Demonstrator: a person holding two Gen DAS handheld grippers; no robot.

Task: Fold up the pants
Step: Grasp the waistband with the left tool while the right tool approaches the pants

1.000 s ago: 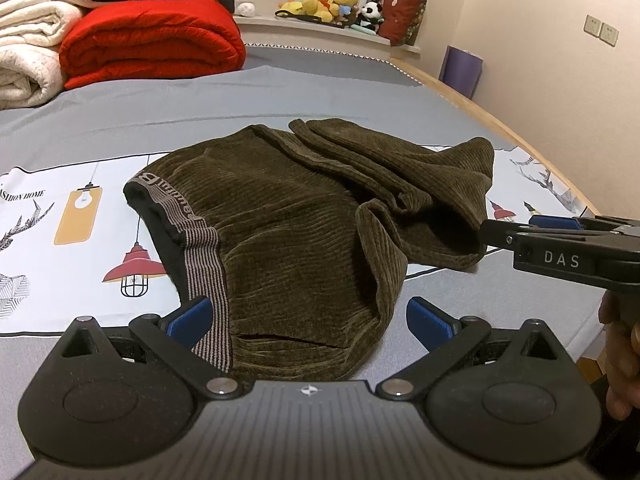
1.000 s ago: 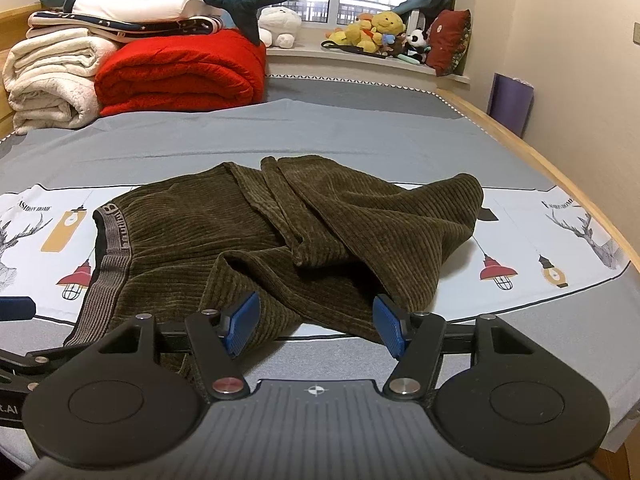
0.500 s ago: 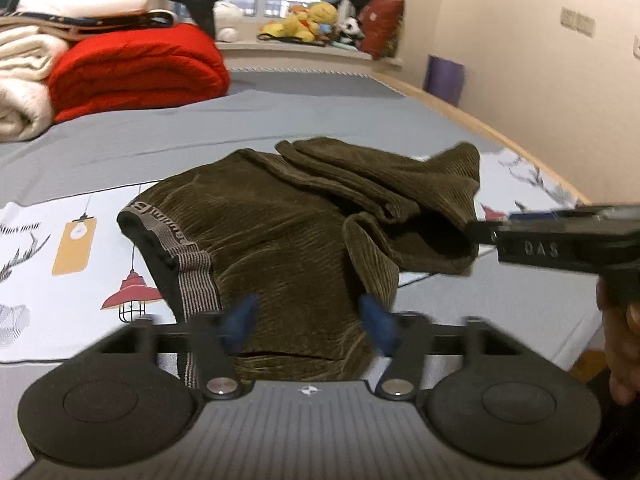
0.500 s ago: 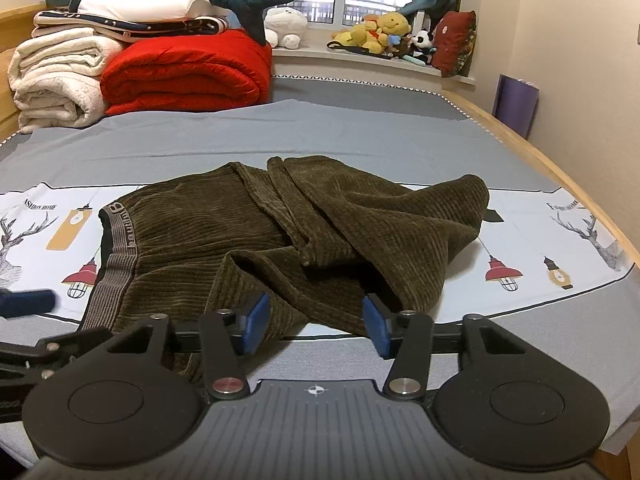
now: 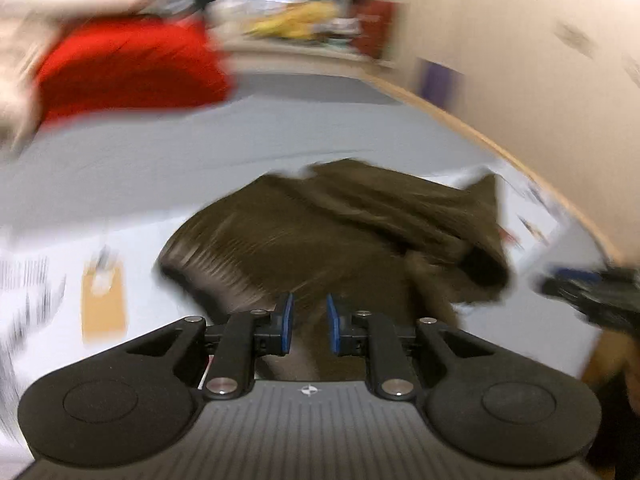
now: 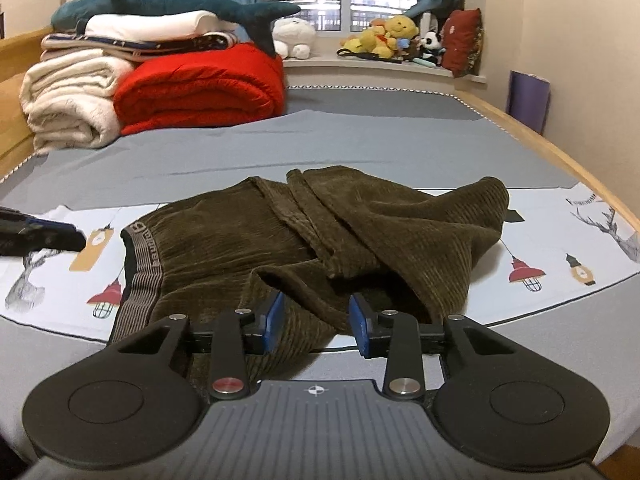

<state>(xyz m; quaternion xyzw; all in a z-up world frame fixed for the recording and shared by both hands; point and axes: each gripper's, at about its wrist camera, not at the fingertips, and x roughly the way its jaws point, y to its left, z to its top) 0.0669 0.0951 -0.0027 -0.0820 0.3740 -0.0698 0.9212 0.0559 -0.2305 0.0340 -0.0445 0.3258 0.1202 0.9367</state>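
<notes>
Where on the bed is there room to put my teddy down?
The plain grey stretch of bed between the brown pants and the red blanket is bare. So is the printed sheet to the pants' right. The far left corner is crowded with stacked blankets.

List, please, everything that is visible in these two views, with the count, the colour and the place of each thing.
pants: one, olive-brown corduroy, crumpled on the bed
bed sheet: one, grey, under everything
printed cloth: one, white with lamps and deer, beneath the pants
red blanket: one, folded, far left
cream blanket: one, rolled, left of the red one
shark plush: one, teal, on the stack
red cushion: one, windowsill
left gripper: jaws narrowly apart, blue pads
right gripper: jaws open, over the pants' near edge
</notes>
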